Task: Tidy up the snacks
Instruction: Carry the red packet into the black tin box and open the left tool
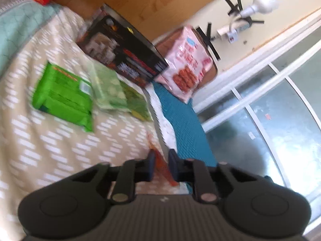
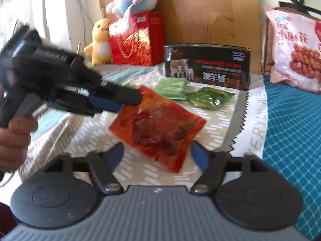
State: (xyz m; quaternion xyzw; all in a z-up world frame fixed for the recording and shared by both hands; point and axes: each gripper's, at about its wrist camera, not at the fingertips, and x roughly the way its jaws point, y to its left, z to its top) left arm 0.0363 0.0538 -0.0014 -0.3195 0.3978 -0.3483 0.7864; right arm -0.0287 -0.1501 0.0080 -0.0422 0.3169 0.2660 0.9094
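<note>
Nearest the right wrist camera, the right tool (image 2: 157,156) stands with its blue pads spread wide, one on either side of the lower end of an orange-red snack pouch (image 2: 158,128), and neither pad presses on it. From the left of that view the left tool (image 2: 130,100), held in a person's hand (image 2: 14,138), reaches across and pinches the pouch's upper corner, its pads pressed together on the wrapper; the left wrist view shows the same orange film (image 1: 161,166) caught between the closed pads. The pouch hangs tilted just above the patterned bedspread (image 2: 204,168). Farther back on the bedspread lie a pale green packet (image 2: 172,88) and, just beside it, a shiny darker green packet (image 2: 210,98), both in front of a black box (image 2: 207,68) printed with sheep. In the left wrist view a bright green packet (image 1: 64,98) lies flat on the bedspread near those two. A pink snack bag (image 2: 295,52) leans upright at the far right above a teal blanket (image 2: 291,132). A red gift bag (image 2: 136,40) and plush toys (image 2: 128,0) sit against the wooden headboard (image 2: 210,14).
</note>
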